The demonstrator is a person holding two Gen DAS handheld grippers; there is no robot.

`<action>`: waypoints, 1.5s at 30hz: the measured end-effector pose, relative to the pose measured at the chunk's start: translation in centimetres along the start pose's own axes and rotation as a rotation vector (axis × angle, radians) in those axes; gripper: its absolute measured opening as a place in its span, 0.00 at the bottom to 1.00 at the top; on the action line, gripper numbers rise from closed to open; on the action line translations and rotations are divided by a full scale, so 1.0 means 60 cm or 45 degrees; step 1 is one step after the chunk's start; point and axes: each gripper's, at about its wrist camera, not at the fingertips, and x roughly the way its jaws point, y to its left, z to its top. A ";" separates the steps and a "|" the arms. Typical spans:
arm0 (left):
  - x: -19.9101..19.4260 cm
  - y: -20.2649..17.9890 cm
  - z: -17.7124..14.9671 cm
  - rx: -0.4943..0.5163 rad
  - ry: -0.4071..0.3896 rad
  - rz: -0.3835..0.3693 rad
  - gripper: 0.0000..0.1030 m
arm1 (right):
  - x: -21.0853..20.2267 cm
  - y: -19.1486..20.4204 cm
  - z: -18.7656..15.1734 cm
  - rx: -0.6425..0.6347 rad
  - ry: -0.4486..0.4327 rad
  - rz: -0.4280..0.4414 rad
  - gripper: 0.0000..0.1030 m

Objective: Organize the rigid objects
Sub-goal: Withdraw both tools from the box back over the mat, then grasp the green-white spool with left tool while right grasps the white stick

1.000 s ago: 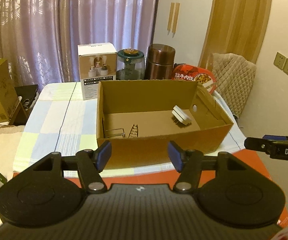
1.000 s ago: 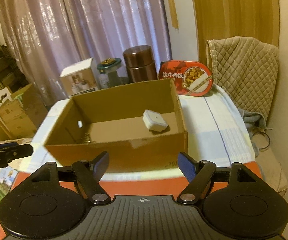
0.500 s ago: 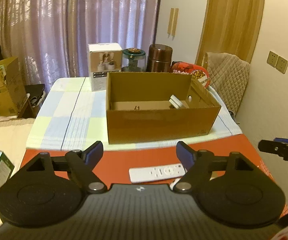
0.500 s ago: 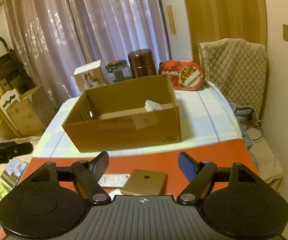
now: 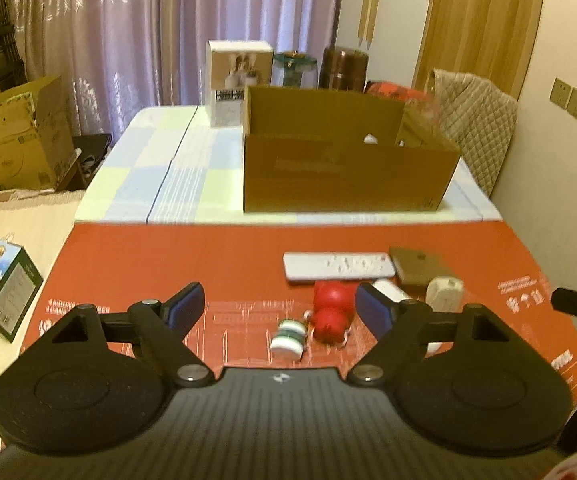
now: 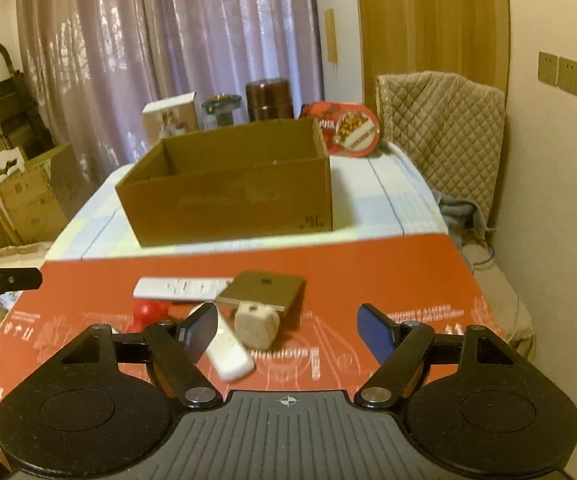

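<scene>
Both tools pull back from the box (image 5: 348,172); left tool (image 5: 276,308) has just spread wider, right tool (image 6: 288,330) spread too, both empty. Toy (image 5: 330,312) and remote (image 5: 338,266) wait just ahead.

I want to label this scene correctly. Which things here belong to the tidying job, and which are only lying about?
Belong to the job:
- cardboard box
- white remote
- brown flat box
- red toy
- beige block
- small green-and-white roll

Only lying about:
- white carton
- brown canister
- red food tin
- quilted chair
</scene>
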 end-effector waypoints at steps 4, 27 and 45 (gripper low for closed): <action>0.012 -0.005 -0.025 0.011 0.029 -0.006 0.77 | 0.001 0.000 -0.023 0.019 0.013 -0.009 0.72; 0.118 0.000 -0.081 0.174 0.113 -0.055 0.62 | 0.122 0.032 -0.098 -0.106 0.163 0.130 0.72; 0.209 0.001 -0.083 0.234 0.150 -0.142 0.33 | 0.227 0.068 -0.104 -0.242 0.211 0.193 0.64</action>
